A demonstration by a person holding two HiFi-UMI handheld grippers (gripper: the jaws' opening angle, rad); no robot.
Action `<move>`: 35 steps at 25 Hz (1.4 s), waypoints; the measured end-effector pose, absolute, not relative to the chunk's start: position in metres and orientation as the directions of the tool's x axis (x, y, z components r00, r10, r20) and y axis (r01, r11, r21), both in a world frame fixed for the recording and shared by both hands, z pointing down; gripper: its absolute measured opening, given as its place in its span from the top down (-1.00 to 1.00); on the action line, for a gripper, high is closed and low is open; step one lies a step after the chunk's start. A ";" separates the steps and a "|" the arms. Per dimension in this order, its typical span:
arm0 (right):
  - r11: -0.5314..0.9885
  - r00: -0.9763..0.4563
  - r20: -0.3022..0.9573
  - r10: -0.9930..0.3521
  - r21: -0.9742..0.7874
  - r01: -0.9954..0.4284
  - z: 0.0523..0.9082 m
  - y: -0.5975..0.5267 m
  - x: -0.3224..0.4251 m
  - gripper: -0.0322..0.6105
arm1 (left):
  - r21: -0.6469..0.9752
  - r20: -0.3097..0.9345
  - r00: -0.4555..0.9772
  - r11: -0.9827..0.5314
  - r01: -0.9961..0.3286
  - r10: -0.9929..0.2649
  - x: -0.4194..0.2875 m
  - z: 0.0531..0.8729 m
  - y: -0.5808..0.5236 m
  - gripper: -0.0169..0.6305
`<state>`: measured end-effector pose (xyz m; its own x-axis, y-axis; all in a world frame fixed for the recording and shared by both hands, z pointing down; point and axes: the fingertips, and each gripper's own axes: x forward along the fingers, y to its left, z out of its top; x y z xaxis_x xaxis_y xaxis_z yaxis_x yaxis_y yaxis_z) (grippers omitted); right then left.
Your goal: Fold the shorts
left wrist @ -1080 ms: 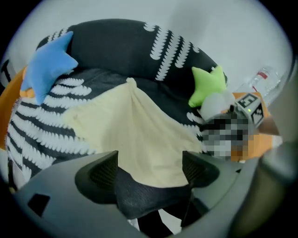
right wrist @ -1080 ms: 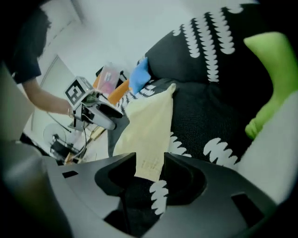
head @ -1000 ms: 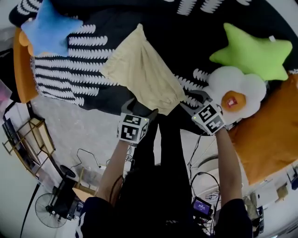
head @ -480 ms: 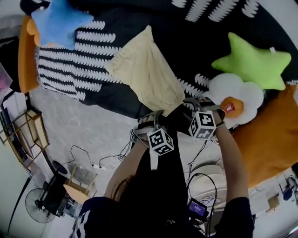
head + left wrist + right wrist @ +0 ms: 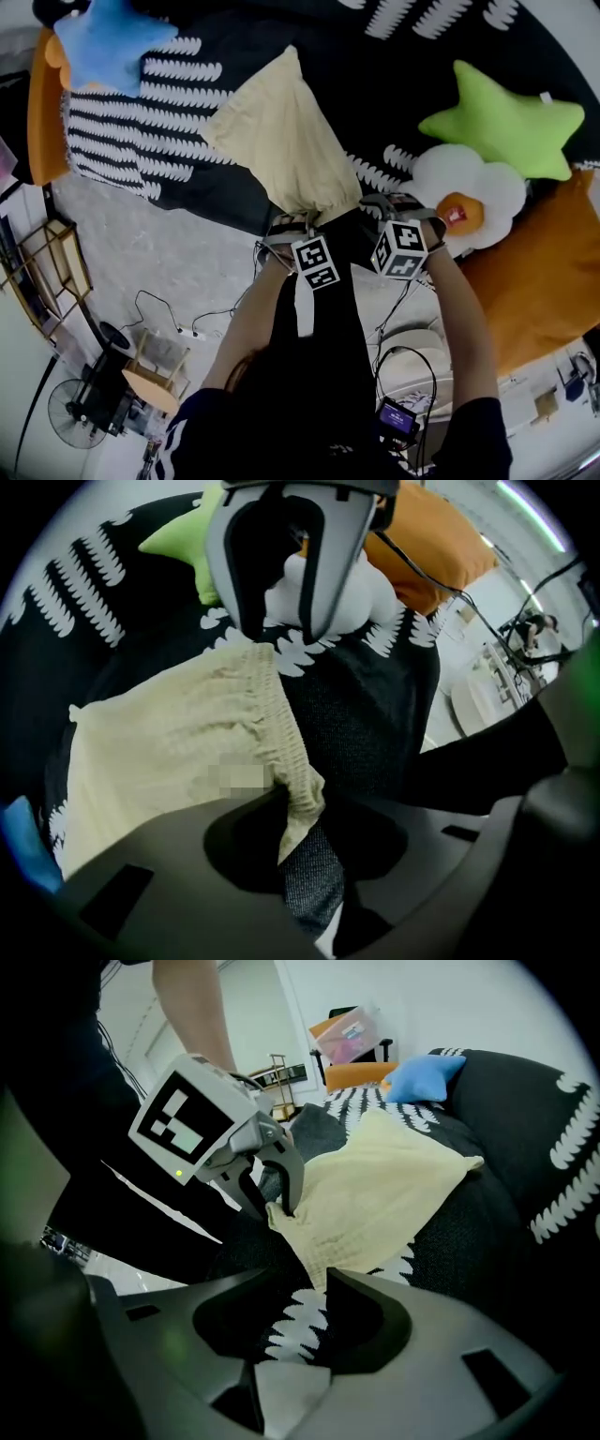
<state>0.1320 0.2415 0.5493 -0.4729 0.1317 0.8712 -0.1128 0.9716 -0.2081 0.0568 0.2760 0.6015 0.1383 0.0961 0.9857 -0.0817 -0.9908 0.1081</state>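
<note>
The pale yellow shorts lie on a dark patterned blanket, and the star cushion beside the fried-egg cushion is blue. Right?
No. The star cushion beside the fried-egg cushion is green, as the head view shows; the pale yellow shorts do lie on the dark patterned blanket.

Since the earlier pictures, the left tool [image 5: 289, 225] has shifted right and down onto the near corner of the yellow shorts [image 5: 281, 141]. It has rolled, and its jaws have just been closing on the waistband [image 5: 281, 733]. The right tool [image 5: 382, 203] has rolled and edged inward.

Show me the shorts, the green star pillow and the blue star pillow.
shorts [image 5: 281, 141], head view, middle of the yellow fabric
green star pillow [image 5: 506, 122], head view, centre of the star
blue star pillow [image 5: 112, 42], head view, centre of the star
</note>
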 end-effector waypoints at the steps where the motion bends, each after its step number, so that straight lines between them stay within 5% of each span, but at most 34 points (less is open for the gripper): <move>1: 0.973 -0.473 0.871 0.133 -0.206 -0.105 0.548 0.242 0.134 0.36 | 0.131 0.980 0.165 -0.985 -0.112 0.111 0.059 0.598 0.275 0.65; 8: 0.989 -0.488 0.869 0.081 -0.130 -0.067 0.547 0.240 0.129 0.10 | 0.434 0.845 0.452 -0.860 -0.268 0.285 0.058 0.553 0.256 0.75; 12: 0.997 -0.541 0.840 -0.044 0.002 -0.079 0.533 0.222 0.108 -0.43 | 0.587 0.741 0.579 -0.746 -0.315 0.339 0.054 0.519 0.222 0.75; 20: 0.959 -0.574 0.793 -0.203 0.279 0.046 0.531 0.178 0.081 -0.61 | 0.688 0.664 0.593 -0.683 -0.244 0.456 0.051 0.490 0.183 0.75; 26: 0.907 -0.527 0.835 -0.157 0.333 0.258 0.547 0.186 0.094 -0.33 | 0.715 0.649 0.463 -0.693 -0.098 0.604 0.055 0.480 0.198 0.75; 29: 0.880 -0.535 0.824 -0.189 0.383 0.280 0.554 0.191 0.101 0.22 | 0.740 0.629 0.398 -0.671 -0.044 0.668 0.053 0.482 0.212 0.75; 35: 0.881 -0.609 0.763 -0.218 0.422 0.213 0.535 0.178 0.097 0.36 | 0.794 0.574 0.377 -0.606 -0.041 0.727 0.047 0.480 0.218 0.75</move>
